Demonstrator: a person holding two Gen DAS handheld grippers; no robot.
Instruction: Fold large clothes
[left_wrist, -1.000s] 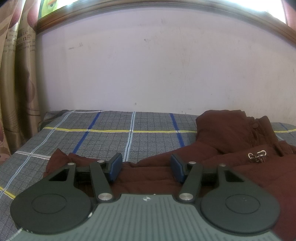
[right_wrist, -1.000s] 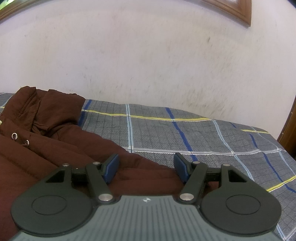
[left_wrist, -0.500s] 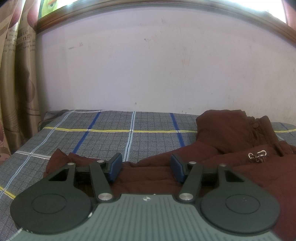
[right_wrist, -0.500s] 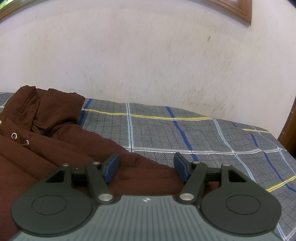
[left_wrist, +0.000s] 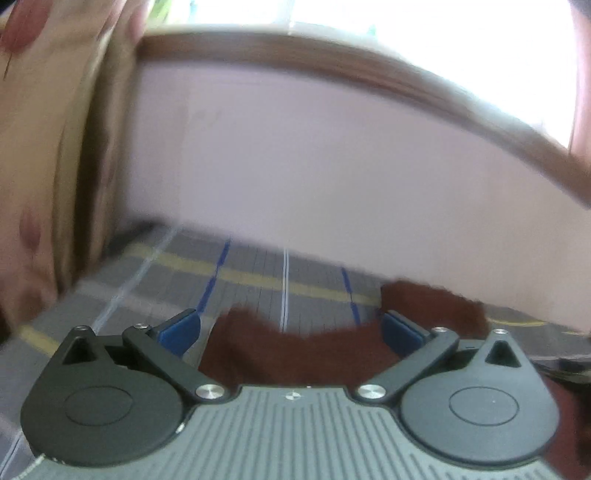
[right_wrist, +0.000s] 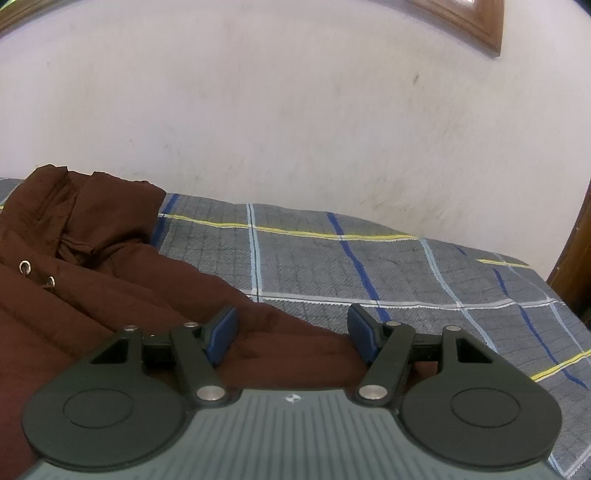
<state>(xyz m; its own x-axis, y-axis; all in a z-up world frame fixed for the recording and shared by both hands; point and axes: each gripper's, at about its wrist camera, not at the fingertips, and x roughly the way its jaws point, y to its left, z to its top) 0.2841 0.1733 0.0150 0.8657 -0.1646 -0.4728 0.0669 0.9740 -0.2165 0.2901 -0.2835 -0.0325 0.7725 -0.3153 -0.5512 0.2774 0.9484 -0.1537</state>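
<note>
— Since the earlier frame our left tongs (left_wrist: 290, 330) are swinging up and tilting; that view is smearing now, and the jaws have just been opening to their widest, with brown cloth showing between them but nothing pressing on the pads.

— And our right tongs (right_wrist: 291, 332)?

— We are keeping them where they were, part open over a sleeve (right_wrist: 280, 343) of the brown jacket (right_wrist: 92, 280); the pads are standing clear of it on both sides, gripping nothing.

— Where is the jacket lying?

— It is spreading across the bed (right_wrist: 424, 273), under and to the left of the right tongs, its hood (right_wrist: 85, 206) bunching toward the wall (right_wrist: 295, 110).

— Which step are we on?

— We judge we are only beginning: nothing is folded yet. Next, both tongs need to come down and pinch an edge.

— Room to move?

— To the right of the right tongs the bedcover is lying bare. Left of the left tongs a curtain (left_wrist: 55, 147) is hanging close.
</note>
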